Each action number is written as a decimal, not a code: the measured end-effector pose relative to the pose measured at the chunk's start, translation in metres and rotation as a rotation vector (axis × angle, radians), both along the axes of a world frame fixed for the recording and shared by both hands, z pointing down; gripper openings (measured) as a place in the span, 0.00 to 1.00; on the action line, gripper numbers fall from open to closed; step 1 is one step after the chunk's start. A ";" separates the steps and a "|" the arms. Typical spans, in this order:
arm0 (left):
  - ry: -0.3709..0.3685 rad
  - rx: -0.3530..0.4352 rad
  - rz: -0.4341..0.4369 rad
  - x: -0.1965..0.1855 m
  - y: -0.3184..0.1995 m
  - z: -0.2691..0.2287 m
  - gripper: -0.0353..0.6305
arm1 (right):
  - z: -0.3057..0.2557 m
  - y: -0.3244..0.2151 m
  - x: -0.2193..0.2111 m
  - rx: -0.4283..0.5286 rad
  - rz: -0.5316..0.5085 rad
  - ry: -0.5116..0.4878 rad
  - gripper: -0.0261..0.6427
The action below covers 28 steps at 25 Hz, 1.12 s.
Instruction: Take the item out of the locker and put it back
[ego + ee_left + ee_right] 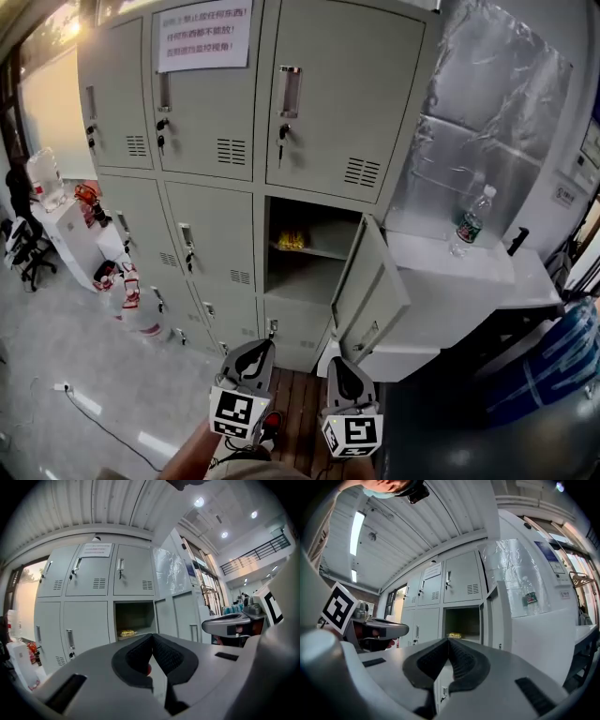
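- Our left tool [152, 638] and right tool [449, 641] are both closed tight, holding nothing.
- The yellow item [291, 241] lies on the shelf [326, 251] in the open locker [298, 279].
- We think it is light, soft and crinkly, so pinch its middle gently.

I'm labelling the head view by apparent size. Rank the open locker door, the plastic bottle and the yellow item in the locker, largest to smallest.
1. open locker door
2. plastic bottle
3. yellow item, only a small patch on the shelf

The door swings out toward the camera, which likely adds to its lead.
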<state>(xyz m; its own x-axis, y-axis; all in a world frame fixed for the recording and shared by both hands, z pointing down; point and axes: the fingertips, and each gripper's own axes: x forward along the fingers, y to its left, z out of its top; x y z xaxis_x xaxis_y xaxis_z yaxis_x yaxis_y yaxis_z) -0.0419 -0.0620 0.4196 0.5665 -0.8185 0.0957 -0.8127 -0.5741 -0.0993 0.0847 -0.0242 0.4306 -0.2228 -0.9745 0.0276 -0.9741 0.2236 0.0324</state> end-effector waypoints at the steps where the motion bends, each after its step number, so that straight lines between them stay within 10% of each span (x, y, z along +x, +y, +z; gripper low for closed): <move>1: -0.002 -0.002 0.001 0.001 -0.015 0.000 0.09 | 0.000 -0.015 0.002 -0.006 0.003 -0.001 0.07; 20: -0.044 -0.025 0.016 0.017 -0.199 0.022 0.09 | 0.025 -0.204 0.003 -0.054 -0.008 -0.035 0.07; 28: -0.264 0.089 0.045 0.032 -0.239 0.028 0.09 | 0.035 -0.234 0.006 -0.079 -0.003 -0.044 0.07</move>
<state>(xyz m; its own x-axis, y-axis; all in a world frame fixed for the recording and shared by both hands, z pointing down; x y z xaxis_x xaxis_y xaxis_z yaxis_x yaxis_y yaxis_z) -0.0102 -0.3011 0.4479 0.5672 -0.8050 0.1739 -0.7262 -0.5885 -0.3555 0.0903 -0.2581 0.4658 -0.2286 -0.9690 0.0939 -0.9735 0.2269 -0.0283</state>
